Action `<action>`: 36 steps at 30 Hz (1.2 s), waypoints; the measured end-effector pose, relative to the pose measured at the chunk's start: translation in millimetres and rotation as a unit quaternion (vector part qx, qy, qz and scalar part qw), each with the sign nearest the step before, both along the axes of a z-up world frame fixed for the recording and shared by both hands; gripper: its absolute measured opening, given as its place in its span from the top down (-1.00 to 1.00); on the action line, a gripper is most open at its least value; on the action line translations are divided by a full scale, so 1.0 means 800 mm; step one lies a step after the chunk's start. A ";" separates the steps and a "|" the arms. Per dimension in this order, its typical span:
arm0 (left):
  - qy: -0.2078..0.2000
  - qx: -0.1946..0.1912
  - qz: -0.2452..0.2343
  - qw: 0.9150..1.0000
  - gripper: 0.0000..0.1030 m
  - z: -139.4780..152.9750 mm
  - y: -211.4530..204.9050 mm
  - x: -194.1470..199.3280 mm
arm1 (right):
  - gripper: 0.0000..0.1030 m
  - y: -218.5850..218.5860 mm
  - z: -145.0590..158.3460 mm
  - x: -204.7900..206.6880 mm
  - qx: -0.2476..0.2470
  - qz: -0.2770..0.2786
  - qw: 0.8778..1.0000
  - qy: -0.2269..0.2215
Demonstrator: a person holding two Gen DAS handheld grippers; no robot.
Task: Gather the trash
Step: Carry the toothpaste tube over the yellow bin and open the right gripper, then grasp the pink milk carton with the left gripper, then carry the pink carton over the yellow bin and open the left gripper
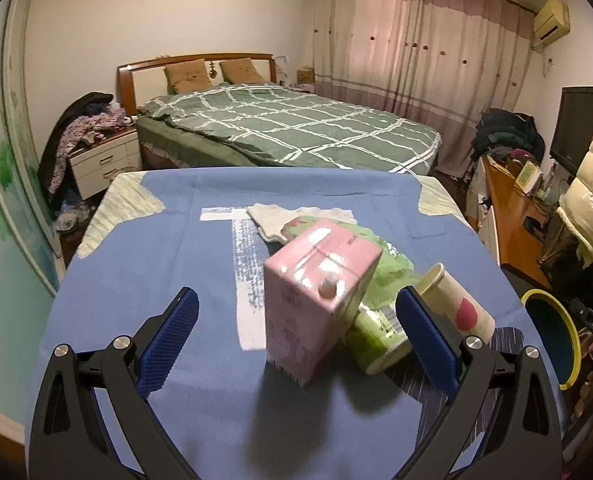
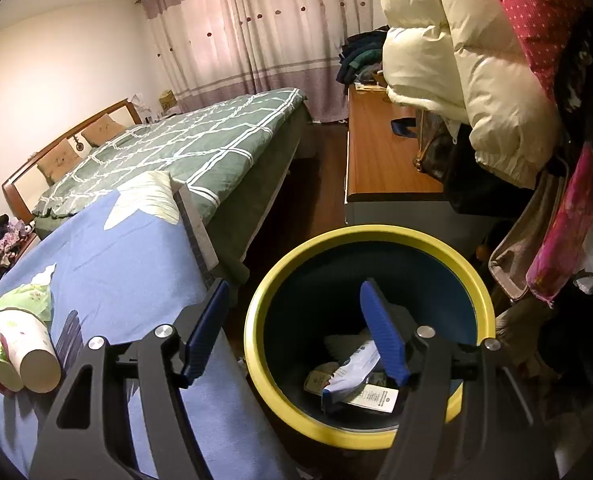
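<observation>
A pink carton (image 1: 316,300) stands tilted on the blue-covered table (image 1: 156,264), leaning on a green can (image 1: 376,336) and a green wrapper (image 1: 392,264). A paper cup (image 1: 456,304) lies on its side to their right. My left gripper (image 1: 296,320) is open, its blue pads either side of the carton without touching it. My right gripper (image 2: 296,324) is open above the yellow-rimmed bin (image 2: 272,360), which holds a white-and-blue packet (image 2: 356,372) and paper scraps. The paper cup (image 2: 32,352) and the green wrapper (image 2: 24,300) show at the left of the right wrist view.
A white cloth (image 1: 272,220) lies behind the carton. The yellow-rimmed bin (image 1: 572,344) stands just off the table's right edge. A bed (image 1: 288,128) lies beyond the table, a wooden desk (image 2: 384,152) and hanging coats (image 2: 464,72) crowd the right.
</observation>
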State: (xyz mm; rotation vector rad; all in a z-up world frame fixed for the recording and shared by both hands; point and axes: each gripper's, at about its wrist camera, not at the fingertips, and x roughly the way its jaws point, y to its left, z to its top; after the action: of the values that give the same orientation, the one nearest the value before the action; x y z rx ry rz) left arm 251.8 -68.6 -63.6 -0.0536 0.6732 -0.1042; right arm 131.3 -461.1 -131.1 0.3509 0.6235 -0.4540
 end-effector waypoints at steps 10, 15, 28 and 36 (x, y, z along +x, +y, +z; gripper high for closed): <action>0.043 -0.034 -0.039 0.998 -0.35 -0.027 0.001 0.036 | -0.26 0.003 0.001 0.005 -0.006 0.008 1.000 0.003; 0.035 -0.037 -0.055 0.997 -0.11 -0.028 -0.002 0.040 | -0.26 0.005 0.001 0.006 -0.008 0.009 1.000 0.003; -0.023 -0.031 -0.055 0.998 -0.11 0.040 -0.009 -0.023 | -0.26 0.003 0.004 -0.001 -0.002 0.013 1.000 -0.019; -0.049 -0.040 -0.154 0.986 -0.11 0.091 -0.095 -0.054 | -0.26 -0.028 0.027 -0.047 -0.009 0.000 0.999 -0.046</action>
State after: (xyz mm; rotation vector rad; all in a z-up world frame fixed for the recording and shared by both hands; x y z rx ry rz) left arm 208.5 -144.8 9.2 -0.0213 0.5754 -0.4285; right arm 93.9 -483.7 -109.2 0.3531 0.5306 -0.4399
